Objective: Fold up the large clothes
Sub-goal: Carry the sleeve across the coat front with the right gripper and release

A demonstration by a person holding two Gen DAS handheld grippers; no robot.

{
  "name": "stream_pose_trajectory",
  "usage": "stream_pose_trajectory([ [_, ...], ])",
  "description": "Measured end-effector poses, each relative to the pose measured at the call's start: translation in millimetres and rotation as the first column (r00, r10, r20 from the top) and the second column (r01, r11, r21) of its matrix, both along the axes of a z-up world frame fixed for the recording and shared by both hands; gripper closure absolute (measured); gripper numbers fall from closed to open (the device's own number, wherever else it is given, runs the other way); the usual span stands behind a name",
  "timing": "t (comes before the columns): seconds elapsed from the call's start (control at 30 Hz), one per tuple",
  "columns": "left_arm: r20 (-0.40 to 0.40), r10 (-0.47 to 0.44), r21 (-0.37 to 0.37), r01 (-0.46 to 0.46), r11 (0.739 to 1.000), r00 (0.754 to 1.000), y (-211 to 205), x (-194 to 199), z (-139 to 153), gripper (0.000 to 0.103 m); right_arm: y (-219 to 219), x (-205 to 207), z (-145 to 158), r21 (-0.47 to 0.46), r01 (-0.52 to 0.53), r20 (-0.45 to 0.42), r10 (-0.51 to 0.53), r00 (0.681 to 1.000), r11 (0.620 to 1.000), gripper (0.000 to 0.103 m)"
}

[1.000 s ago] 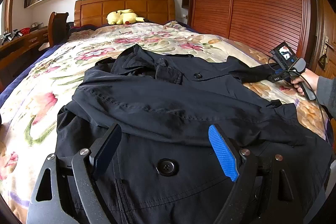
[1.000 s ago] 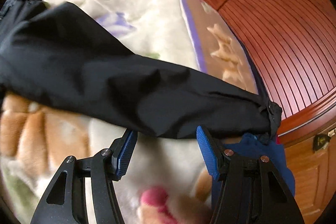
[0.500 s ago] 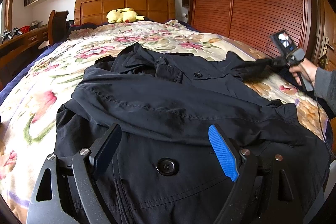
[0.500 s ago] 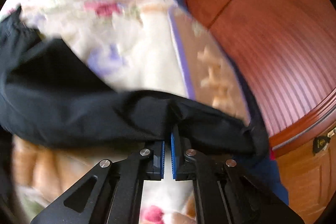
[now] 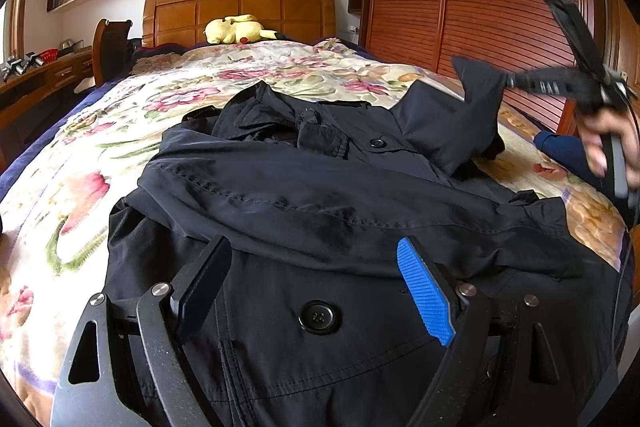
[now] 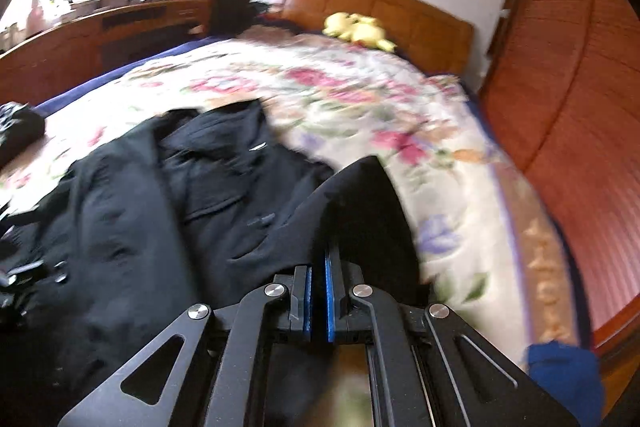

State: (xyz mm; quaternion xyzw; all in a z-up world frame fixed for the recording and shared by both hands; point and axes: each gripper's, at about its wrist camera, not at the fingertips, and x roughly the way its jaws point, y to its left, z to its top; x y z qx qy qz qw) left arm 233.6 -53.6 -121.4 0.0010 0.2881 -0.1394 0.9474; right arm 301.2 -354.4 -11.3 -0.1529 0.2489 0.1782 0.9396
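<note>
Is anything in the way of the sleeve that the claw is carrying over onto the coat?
Nothing visible is. The right claw is shut on the black sleeve, lifted above the bed. Between it and the coat there is only air and the coat's own flat front. The left claw hovers open at the near hem, clear of the path.

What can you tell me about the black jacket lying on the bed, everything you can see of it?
The black jacket is smooth, thin woven fabric with stitched seams, a collar and large dark buttons. It lies spread across the floral bedspread, one sleeve already folded across its body. The other sleeve is lifted off the bed, pinched in the shut right gripper. The open left gripper hovers over the lower front.
</note>
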Motion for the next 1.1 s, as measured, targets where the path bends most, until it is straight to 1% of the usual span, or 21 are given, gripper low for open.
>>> stream_pose_trajectory([
  [0.17,0.000,-0.006,-0.007,0.006,1.000,1.000,1,-1,1,0.017,4,-17,-37,0.030,0.008,-0.108,-0.004,0.994,1.000,0.099],
  [0.2,-0.001,-0.009,-0.011,0.009,1.000,1.000,2,-2,1,0.017,0,-14,-38,0.027,0.013,-0.119,-0.009,0.993,1.000,0.099],
  [0.23,-0.003,-0.012,-0.014,0.012,1.000,1.000,2,-1,1,0.017,-2,-18,-42,0.025,0.019,-0.130,-0.016,0.991,0.999,0.094],
  [0.33,-0.003,-0.012,-0.024,0.012,1.000,1.000,4,-2,2,0.017,-4,-30,-40,0.033,0.039,-0.158,-0.034,0.987,0.999,0.089],
  [0.4,-0.004,-0.011,-0.027,0.011,1.000,1.000,5,-2,2,0.017,-10,-39,-38,0.042,0.050,-0.172,-0.042,0.984,0.998,0.088],
  [0.43,-0.004,-0.011,-0.028,0.011,1.000,1.000,5,-2,2,0.017,-12,-34,-34,0.050,0.057,-0.171,-0.047,0.984,0.997,0.086],
  [0.47,-0.003,-0.010,-0.029,0.010,1.000,1.000,5,-2,2,0.017,-18,-41,-31,0.064,0.068,-0.166,-0.057,0.985,0.996,0.084],
  [0.53,-0.002,-0.012,-0.030,0.012,0.999,1.000,5,-2,2,0.017,-32,-50,-23,0.074,0.095,-0.165,-0.082,0.983,0.993,0.074],
  [0.57,-0.001,-0.014,-0.029,0.014,0.999,1.000,4,-2,2,0.017,-38,-54,-21,0.075,0.113,-0.159,-0.100,0.982,0.991,0.072],
  [0.63,-0.002,-0.015,-0.025,0.015,1.000,1.000,4,-2,2,0.017,-49,-64,-16,0.078,0.151,-0.134,-0.140,0.981,0.985,0.060],
  [0.7,-0.005,-0.017,-0.019,0.017,1.000,1.000,2,-1,1,0.017,-61,-67,-12,0.089,0.190,-0.124,-0.179,0.976,0.978,0.056],
  [0.83,-0.004,-0.018,-0.009,0.018,1.000,1.000,0,-1,1,0.017,-76,-44,-14,0.072,0.255,-0.125,-0.245,0.961,0.964,0.052],
  [0.93,0.001,-0.016,-0.008,0.016,1.000,1.000,0,-2,1,0.017,-87,-14,-19,0.073,0.311,-0.140,-0.299,0.944,0.948,0.050],
  [1.0,0.001,-0.014,-0.011,0.014,1.000,1.000,0,-2,1,0.017,-92,9,-25,0.084,0.335,-0.170,-0.318,0.933,0.938,0.049],
  [1.1,-0.002,-0.014,-0.013,0.014,1.000,1.000,0,-1,1,0.017,-88,41,-47,0.052,0.375,-0.224,-0.355,0.908,0.926,0.049],
])
